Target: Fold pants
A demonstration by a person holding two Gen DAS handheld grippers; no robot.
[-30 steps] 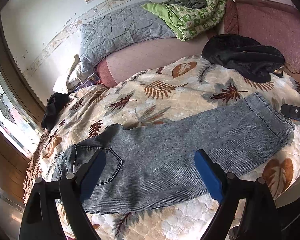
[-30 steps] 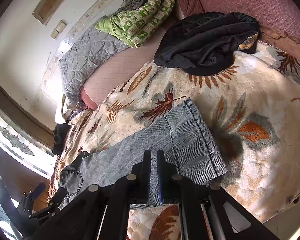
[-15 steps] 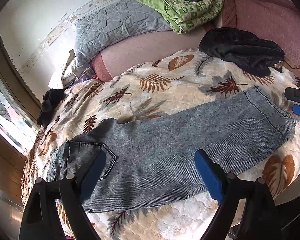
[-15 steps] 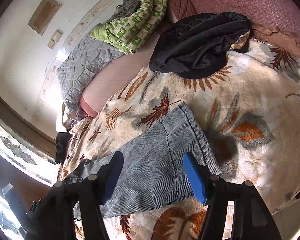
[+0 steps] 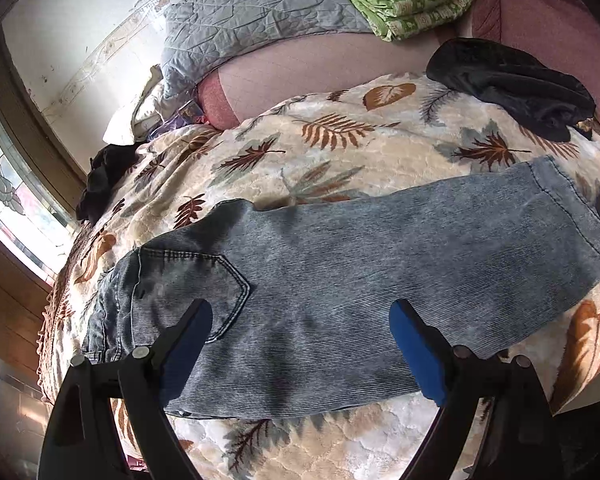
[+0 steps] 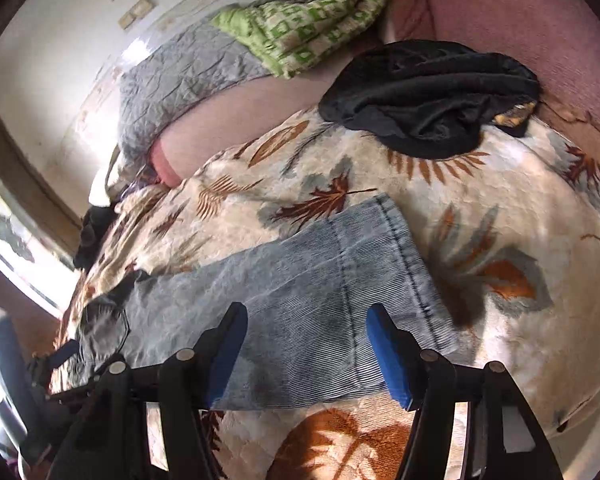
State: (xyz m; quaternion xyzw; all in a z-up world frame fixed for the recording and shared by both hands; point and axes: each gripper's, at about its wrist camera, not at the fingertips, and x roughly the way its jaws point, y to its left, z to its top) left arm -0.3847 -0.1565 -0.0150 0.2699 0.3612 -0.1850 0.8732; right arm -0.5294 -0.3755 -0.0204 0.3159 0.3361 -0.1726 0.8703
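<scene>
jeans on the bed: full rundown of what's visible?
The jeans are faded, acid-washed blue-grey denim with a fine ribbed texture. They lie flat on the leaf-print blanket, apparently folded leg over leg into one long strip. A stitched back pocket faces up at the waist end; the hem has double stitching. Mostly smooth, slightly bunched at the waist. Neither tool touches them.

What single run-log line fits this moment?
stage: pre-grasp | jeans: flat on bedspread | left tool: open | right tool: open over hem, just narrowing
</scene>
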